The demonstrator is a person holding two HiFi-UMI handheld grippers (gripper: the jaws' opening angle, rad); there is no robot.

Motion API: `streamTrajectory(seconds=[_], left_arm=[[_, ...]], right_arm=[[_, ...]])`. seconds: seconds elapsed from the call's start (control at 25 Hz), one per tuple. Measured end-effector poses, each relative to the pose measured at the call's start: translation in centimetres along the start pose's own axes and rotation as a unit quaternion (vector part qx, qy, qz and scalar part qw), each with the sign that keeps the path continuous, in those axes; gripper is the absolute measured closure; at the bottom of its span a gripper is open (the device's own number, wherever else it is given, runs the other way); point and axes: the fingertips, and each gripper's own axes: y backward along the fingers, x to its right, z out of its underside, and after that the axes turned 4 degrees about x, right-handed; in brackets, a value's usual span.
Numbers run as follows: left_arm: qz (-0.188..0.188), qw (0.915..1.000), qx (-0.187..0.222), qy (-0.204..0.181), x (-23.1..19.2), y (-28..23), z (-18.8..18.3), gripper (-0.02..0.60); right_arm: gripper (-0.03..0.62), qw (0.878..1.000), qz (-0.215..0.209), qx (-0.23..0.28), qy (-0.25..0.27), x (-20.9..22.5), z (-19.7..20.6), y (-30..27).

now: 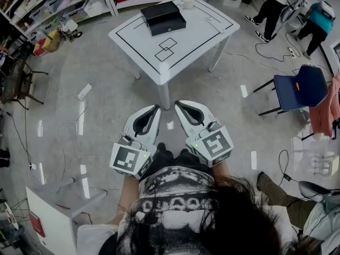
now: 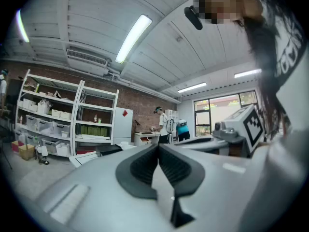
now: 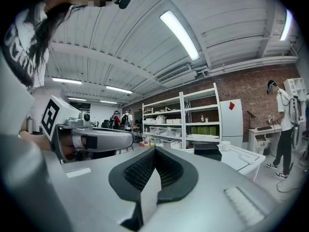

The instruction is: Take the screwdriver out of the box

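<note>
A closed black box (image 1: 163, 17) rests on the far part of a white table (image 1: 196, 36) ahead of me; no screwdriver shows. In the head view my left gripper (image 1: 155, 109) and right gripper (image 1: 179, 105) are held side by side close to my body, well short of the table, above the floor. Both point level toward the table, each with its jaws pressed together on nothing. The box shows small beyond my left gripper (image 2: 158, 146) as a dark shape (image 2: 109, 149), and beyond my right gripper (image 3: 155, 150) on the table (image 3: 244, 158) as a dark block (image 3: 208, 151).
A white cup (image 1: 187, 3) and a small white bar (image 1: 214, 24) lie on the table. A blue chair (image 1: 297, 89) stands at right, shelving (image 1: 58, 4) at the back left, cables (image 1: 69, 122) on the floor. People (image 1: 276, 4) work at the far right.
</note>
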Motion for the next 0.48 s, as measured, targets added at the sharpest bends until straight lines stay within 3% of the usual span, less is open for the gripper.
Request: streamTrajectory(seconds=[0.48], left_arm=[[-0.010, 0.9999, 0.004, -0.004, 2.3, -0.6, 0.0, 0.581]], right_arm=[[0.602, 1.000, -0.003, -0.001, -0.016, 1.4, 1.0, 2.4]])
